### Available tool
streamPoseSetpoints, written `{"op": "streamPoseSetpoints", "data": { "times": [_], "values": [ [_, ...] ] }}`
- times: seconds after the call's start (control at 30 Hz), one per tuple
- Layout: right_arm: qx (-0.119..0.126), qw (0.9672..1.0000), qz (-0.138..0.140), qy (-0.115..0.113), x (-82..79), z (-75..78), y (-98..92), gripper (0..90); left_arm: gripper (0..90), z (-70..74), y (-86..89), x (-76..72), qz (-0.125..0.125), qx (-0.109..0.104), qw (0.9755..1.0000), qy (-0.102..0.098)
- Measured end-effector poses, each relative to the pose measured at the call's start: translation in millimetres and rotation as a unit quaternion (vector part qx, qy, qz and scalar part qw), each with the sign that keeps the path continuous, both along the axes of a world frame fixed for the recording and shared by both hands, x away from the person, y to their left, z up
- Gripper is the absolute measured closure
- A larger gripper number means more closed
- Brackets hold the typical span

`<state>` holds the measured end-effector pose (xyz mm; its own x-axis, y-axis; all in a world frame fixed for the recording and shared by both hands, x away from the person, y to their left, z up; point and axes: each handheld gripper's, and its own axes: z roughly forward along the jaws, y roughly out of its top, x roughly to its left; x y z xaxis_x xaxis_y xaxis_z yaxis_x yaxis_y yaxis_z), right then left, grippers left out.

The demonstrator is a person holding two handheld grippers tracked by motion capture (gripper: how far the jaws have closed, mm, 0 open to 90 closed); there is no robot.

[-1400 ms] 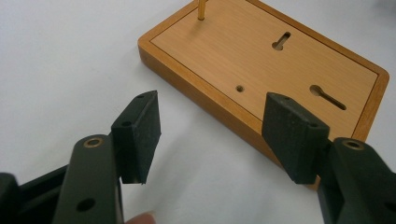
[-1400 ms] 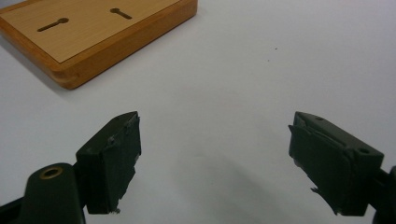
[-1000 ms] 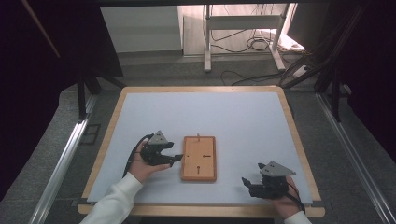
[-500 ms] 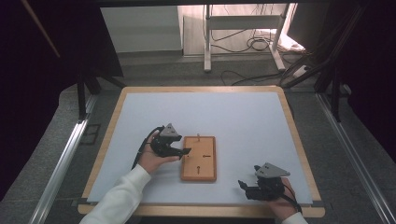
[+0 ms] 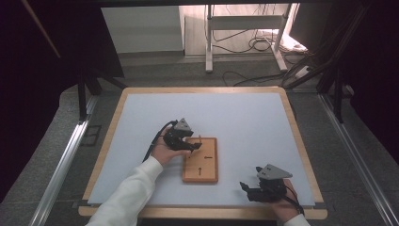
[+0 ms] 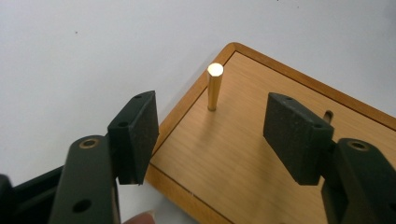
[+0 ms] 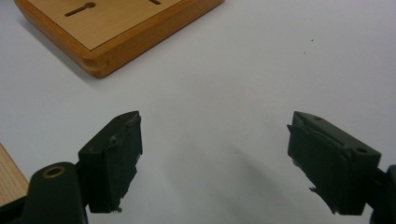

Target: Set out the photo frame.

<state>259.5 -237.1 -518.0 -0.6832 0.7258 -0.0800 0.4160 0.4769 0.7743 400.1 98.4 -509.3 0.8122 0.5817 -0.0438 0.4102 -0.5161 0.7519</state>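
Observation:
A small wooden board (image 5: 209, 165) lies on the white table, with keyhole slots (image 7: 79, 9) cut in its top. Near its far left corner a thin brass peg (image 6: 215, 86) stands upright, also visible as a peg (image 5: 201, 139) in the high view. My left gripper (image 5: 194, 147) hovers over that corner. The left gripper (image 6: 212, 135) is open; its jaws have just been closing a little, the peg stands just ahead of the gap, and neither pad touches it. My right gripper (image 5: 244, 188) rests near the front edge, right of the board. The right gripper (image 7: 215, 144) is open and holds nothing.
The white table surface (image 5: 141, 122) has a raised wooden rim (image 5: 202, 89). The board's corner (image 7: 100, 67) lies ahead and left of the right gripper. Cables and a metal stand (image 5: 244, 42) are on the floor beyond the table.
My left gripper has moved right and slightly away from me, from beside the board to over its far left corner. The right gripper has stayed put.

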Motion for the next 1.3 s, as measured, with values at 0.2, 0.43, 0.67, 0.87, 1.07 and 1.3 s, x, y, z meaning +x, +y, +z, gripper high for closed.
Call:
{"op": "streamPoseSetpoints", "data": {
  "times": [0.2, 0.43, 0.67, 0.87, 1.07, 1.3],
  "values": [
    [0.000, 1.0000, 0.002, 0.003, 1.2, -0.3, 2.6, 18.2, 46.8, -3.4, -5.0, 6.5, 0.005, -0.001, 1.0000, -0.007],
    [-0.001, 1.0000, 0.005, 0.001, 1.2, -0.3, 4.2, 18.2, 64.1, -6.0, -9.6, 12.0, -0.007, -0.012, 0.9999, 0.002],
    [-0.001, 1.0000, 0.006, -0.001, 1.4, 0.1, 4.3, 18.2, 78.1, -10.1, -14.5, 16.9, -0.016, -0.009, 0.9998, 0.010],
    [-0.002, 1.0000, 0.008, -0.001, 1.3, 0.1, 5.8, 18.1, 82.4, -11.4, -16.2, 17.5, -0.016, -0.016, 0.9996, 0.017],
    [-0.004, 0.9999, 0.013, -0.004, -0.3, 0.8, 10.3, 18.2, 84.1, -11.4, -15.3, 18.7, -0.019, -0.020, 0.9994, 0.023],
    [0.005, 0.9997, 0.025, -0.003, -0.7, 3.9, 17.4, 17.9, 84.1, -9.8, -14.1, 22.7, -0.025, -0.021, 0.9986, 0.042]
  ]
}}
